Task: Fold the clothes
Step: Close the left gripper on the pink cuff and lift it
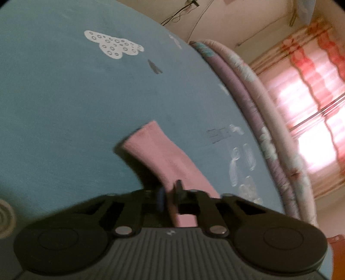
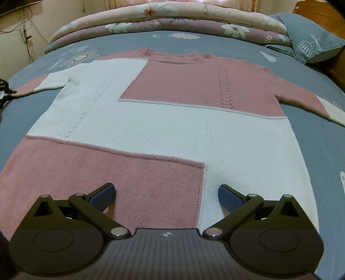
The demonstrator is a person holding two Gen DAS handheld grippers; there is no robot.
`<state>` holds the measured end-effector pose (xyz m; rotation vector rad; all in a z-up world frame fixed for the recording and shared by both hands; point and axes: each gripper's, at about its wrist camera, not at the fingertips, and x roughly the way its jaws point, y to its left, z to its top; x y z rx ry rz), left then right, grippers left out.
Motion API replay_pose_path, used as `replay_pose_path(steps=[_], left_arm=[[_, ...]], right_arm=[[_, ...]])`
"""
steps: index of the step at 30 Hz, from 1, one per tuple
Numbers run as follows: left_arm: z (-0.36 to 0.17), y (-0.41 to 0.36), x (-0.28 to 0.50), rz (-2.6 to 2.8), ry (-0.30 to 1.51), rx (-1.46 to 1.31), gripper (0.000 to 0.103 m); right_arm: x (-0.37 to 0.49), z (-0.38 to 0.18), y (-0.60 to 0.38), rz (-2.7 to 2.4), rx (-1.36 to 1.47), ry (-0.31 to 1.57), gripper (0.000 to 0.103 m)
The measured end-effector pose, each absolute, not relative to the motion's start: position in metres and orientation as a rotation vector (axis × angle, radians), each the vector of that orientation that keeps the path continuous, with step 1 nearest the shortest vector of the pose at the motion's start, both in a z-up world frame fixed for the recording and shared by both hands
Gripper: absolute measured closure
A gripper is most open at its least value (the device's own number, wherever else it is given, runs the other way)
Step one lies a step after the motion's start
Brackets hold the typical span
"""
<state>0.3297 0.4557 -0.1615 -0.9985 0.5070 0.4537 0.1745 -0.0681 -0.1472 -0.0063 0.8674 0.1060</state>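
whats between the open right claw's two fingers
In the right wrist view, only the sweater lies between the right claw fingers: its pink hem panel and the seam into the white part.

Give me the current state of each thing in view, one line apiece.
Pink and white knitted sweater: spread flat, front up, unfolded on the bed.
Pink sleeve end of the sweater: pinched in the left claw, raised off the sheet.
Left claw: shut on the sleeve.
Right claw: open, over the sweater hem, gripping nothing.
Floral quilt: rolled up along the far edge.
Blue printed bedsheet: laid smooth.
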Motion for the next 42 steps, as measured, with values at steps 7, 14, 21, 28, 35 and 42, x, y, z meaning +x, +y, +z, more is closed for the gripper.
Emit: replay_pose_path(steps=[7, 14, 21, 28, 35, 42], left_arm=[[-0.157, 0.457, 0.33, 0.449, 0.552, -1.018, 0.098], [-0.162, 0.465, 0.327, 0.403, 0.551, -1.06, 0.092], [-0.168, 0.474, 0.324, 0.349, 0.539, -1.101, 0.088], [-0.165, 0.472, 0.326, 0.271, 0.509, -1.083, 0.06], [-0.156, 0.461, 0.331, 0.365, 0.547, -1.014, 0.083], [-0.165, 0.468, 0.323, 0.405, 0.527, -1.093, 0.099]], right_arm=[[0.174, -0.147, -0.068, 0.111, -0.007, 0.866, 0.0], [0.174, -0.148, -0.068, 0.116, -0.015, 0.862, 0.0], [0.174, -0.148, -0.066, 0.109, -0.022, 0.865, 0.0], [0.175, -0.148, -0.064, 0.104, -0.025, 0.869, 0.0], [0.174, -0.148, -0.064, 0.106, -0.024, 0.868, 0.0], [0.174, -0.149, -0.066, 0.11, -0.024, 0.864, 0.0]])
